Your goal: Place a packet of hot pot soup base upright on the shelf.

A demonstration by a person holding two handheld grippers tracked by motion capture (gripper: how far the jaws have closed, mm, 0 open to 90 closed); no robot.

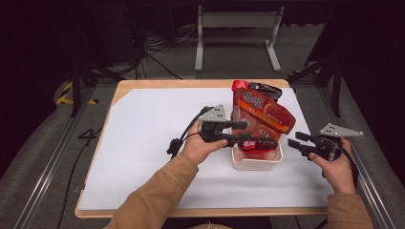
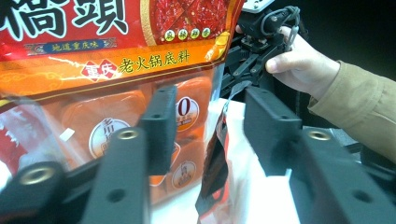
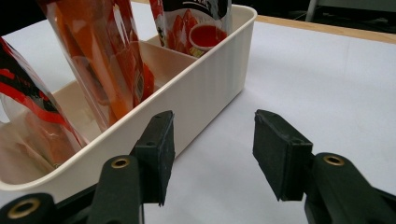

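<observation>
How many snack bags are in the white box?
3, maybe more hidden: a big orange-red plastic bag in the middle of the white plastic box, a red-and-black bag at the near end, and another at the far end.

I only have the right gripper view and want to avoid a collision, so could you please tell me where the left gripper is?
Observer: The left gripper is at the white bin's opposite side, reaching over its near end.
Operator: Is it holding anything?
Observer: No; its jaws stand open, with a small red-and-black packet's edge between them.
Operator: And my gripper?
Observer: The right gripper is right of the bin, not touching it.
</observation>
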